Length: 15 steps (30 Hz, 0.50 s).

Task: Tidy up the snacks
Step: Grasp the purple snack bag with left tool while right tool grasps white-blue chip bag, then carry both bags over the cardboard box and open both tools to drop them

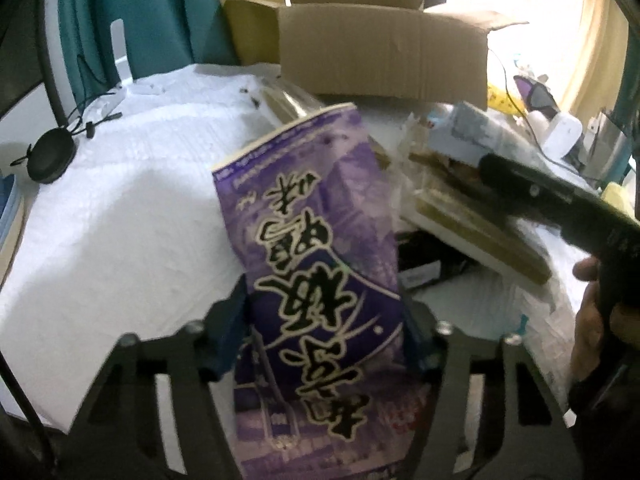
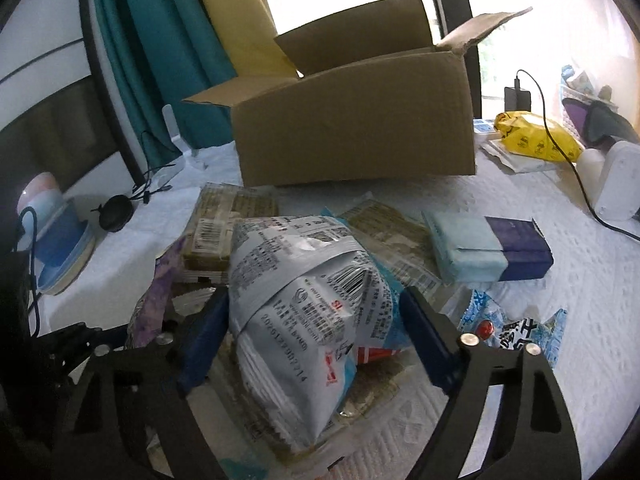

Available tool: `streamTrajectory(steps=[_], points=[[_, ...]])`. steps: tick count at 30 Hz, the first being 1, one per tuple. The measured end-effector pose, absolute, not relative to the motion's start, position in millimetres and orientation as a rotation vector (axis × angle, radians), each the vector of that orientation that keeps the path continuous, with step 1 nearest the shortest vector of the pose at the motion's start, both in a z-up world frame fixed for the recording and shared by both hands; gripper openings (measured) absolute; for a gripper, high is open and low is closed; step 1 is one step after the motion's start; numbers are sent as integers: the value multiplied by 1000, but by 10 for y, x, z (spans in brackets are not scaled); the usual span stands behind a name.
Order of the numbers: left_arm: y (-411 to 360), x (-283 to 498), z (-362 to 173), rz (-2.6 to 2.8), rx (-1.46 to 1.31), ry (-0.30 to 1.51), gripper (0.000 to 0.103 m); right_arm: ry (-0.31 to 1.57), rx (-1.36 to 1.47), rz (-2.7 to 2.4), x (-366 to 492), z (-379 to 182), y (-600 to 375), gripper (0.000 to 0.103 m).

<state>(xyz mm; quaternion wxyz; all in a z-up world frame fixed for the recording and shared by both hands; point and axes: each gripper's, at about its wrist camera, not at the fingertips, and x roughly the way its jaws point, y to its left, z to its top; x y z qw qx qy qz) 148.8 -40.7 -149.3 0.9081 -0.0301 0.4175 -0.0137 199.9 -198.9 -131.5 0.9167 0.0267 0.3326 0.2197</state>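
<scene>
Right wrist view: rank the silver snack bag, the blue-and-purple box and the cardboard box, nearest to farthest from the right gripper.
1. Silver snack bag, between the right gripper fingers.
2. Blue-and-purple box, beyond, to the right.
3. Cardboard box, farthest, at the back.

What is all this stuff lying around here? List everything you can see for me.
cardboard box: one, brown, open, at the back of the table
purple packet: one, purple, held in the left gripper
silver-grey bag: one, silver-grey, between the right gripper's fingers
flat packs: several, olive-tan, piled before the box
small carton: one, pale blue and navy, right of the pile
yellow bag: one, yellow, far right
black disc: one, black, left
left gripper: one, black and blue
right gripper: one, black and blue
</scene>
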Motion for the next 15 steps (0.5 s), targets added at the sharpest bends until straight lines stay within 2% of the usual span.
streamTrajectory(steps=[2,5,15], points=[[-378,1456,-1428,-25,-78,839,58,675,49,462,1978,-1295,-1982,75],[-350,1396,-1300,-17,-78,788,56,660,37,471,1917,-1236,-1975,70],[-163,1380,-860,23,-70,629,56,577,36,458,1691,-896,-2113,66]])
